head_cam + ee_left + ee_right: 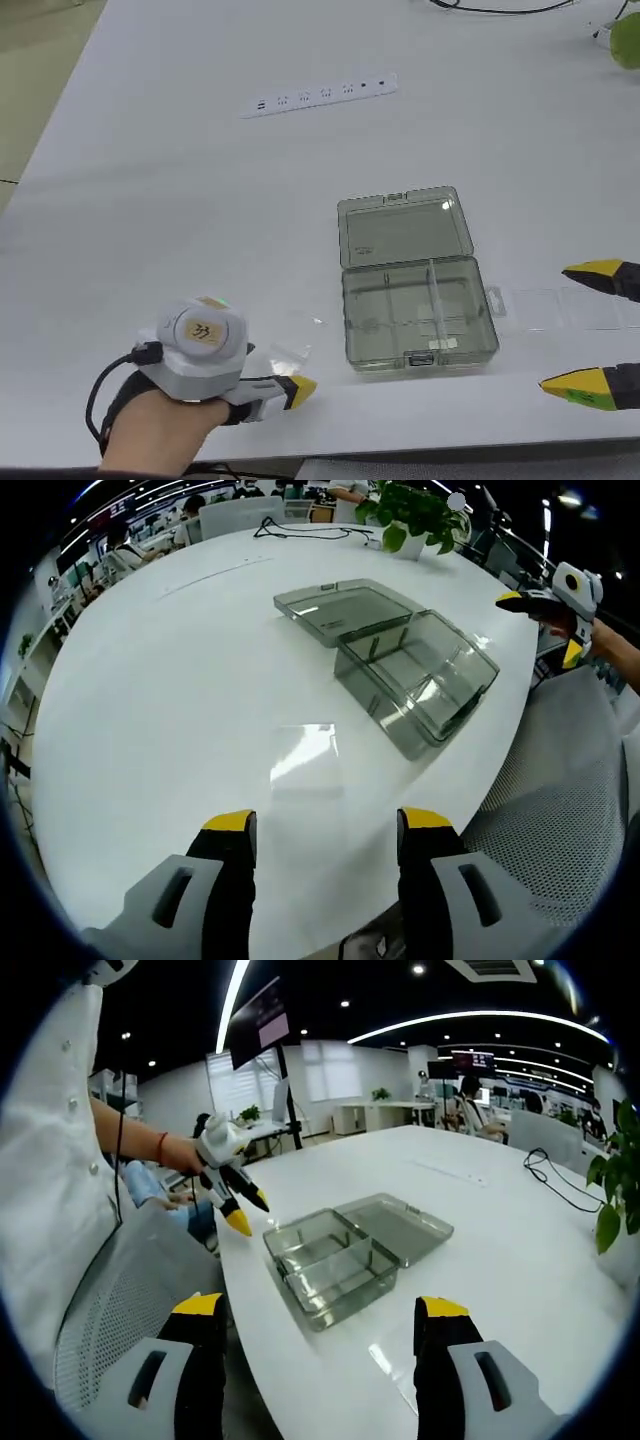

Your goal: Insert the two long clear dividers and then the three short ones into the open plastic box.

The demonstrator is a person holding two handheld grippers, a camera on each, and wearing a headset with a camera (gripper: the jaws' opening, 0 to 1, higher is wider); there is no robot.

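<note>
My left claw [328,822] is wide, with nothing between its yellow tips, and it hovers low over the near edge of the desk [200,220]. Just ahead of it a flat divider [305,752] lies on the desk, clear and hard to make out apart from its glare. It is not touching either tip.

My right claw [320,1310] is wide too and holds nothing. In the head view it comes in from the right edge, with one tip farther off and one closer to me. On the desk at about that level the loose dividers [545,308] lie flat side by side, just beside the box [385,318] on its right. I cannot tell how many there are.

The box sits between my two claws, near the desk's front edge. Its lid [405,230] is thrown back flat on the far side. One standing divider [436,300] is upright inside, running from the hinge side toward the latch side.

Beyond the box, well apart, a white power strip [320,95] lies on the desk. A plant [410,510] stands at the far edge.
</note>
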